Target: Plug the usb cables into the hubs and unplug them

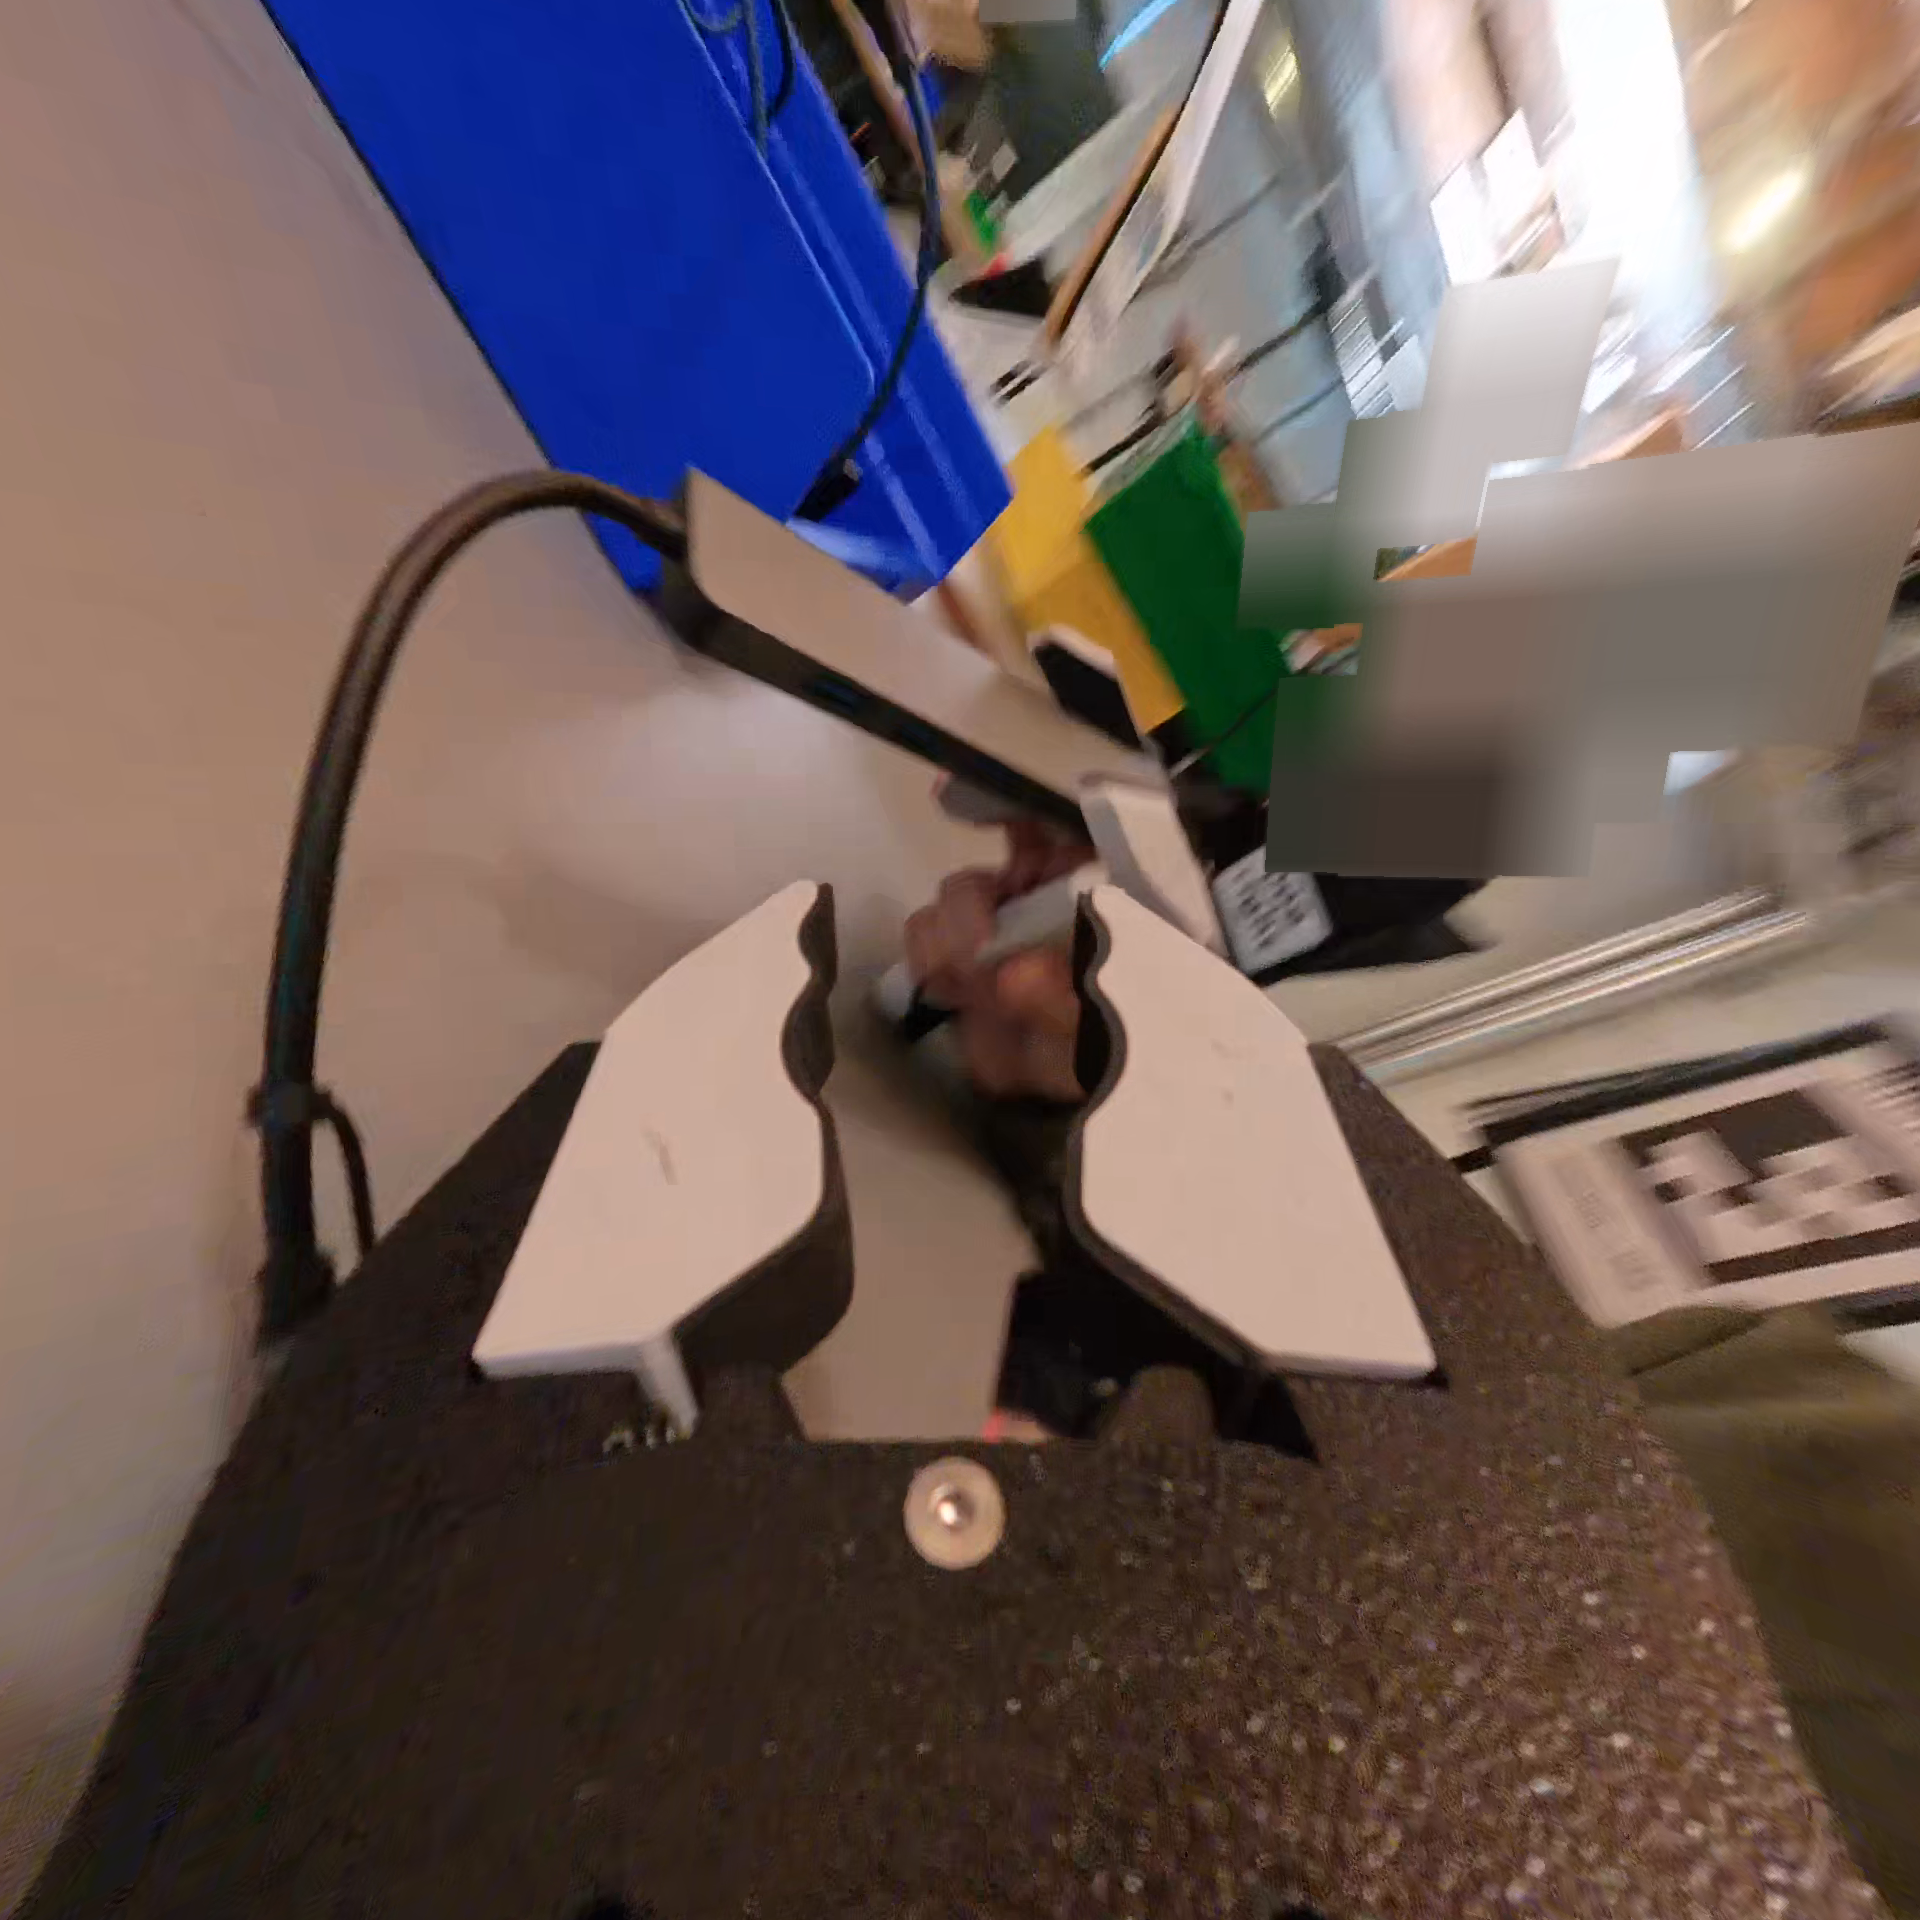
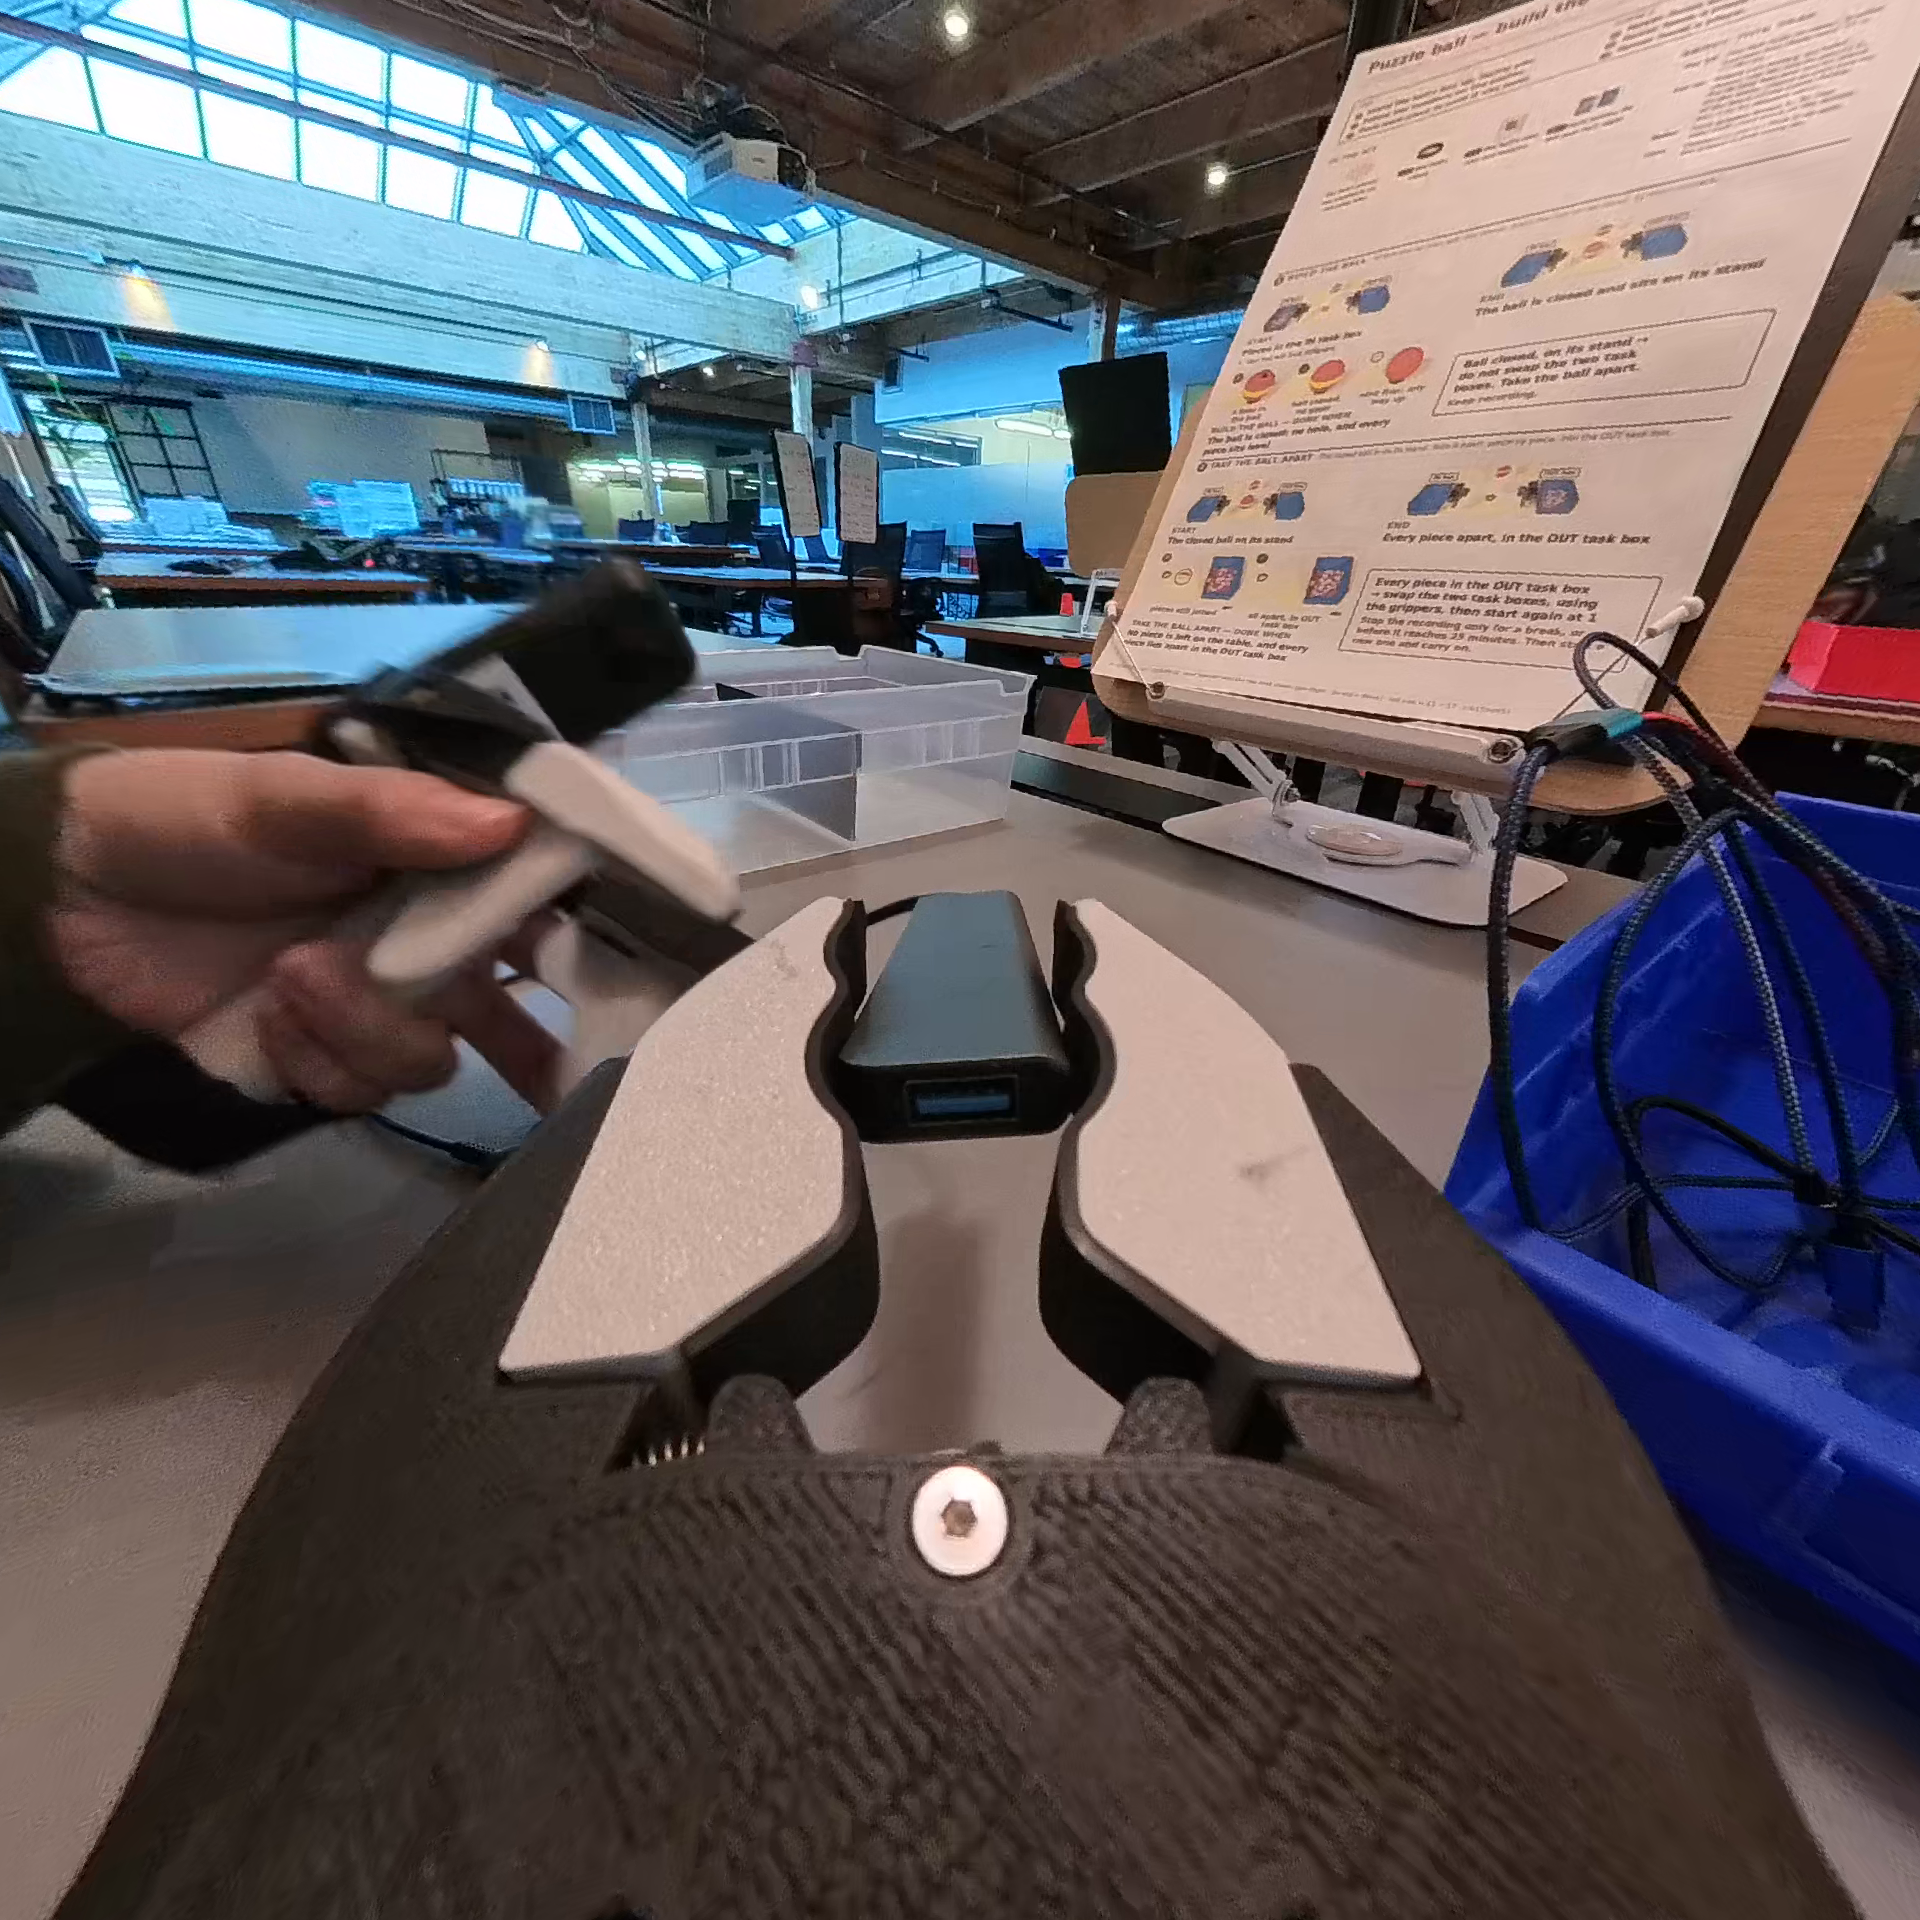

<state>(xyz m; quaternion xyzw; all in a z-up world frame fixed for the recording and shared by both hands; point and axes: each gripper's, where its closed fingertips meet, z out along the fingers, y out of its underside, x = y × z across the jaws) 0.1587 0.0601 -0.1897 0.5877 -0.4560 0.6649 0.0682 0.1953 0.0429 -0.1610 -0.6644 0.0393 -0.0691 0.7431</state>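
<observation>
Hub (image 2: 951,1013) pinched in the right gripper (image 2: 956,1023), left gripper (image 1: 954,997) spread and empty — next, I judge, fetching a cable (image 2: 1704,1039) from the blue bin (image 2: 1662,1403).

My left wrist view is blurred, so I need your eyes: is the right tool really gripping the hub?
Observer: Yes, the right tool is shut on the black hub, clamping its sides.
Operator: Is it free to plug into?
Observer: The blue port on its end facing the camera is empty.
Operator: What can I plug in?
Observer: Braided cables lie tangled inside the blue bin, right of the hub.
</observation>
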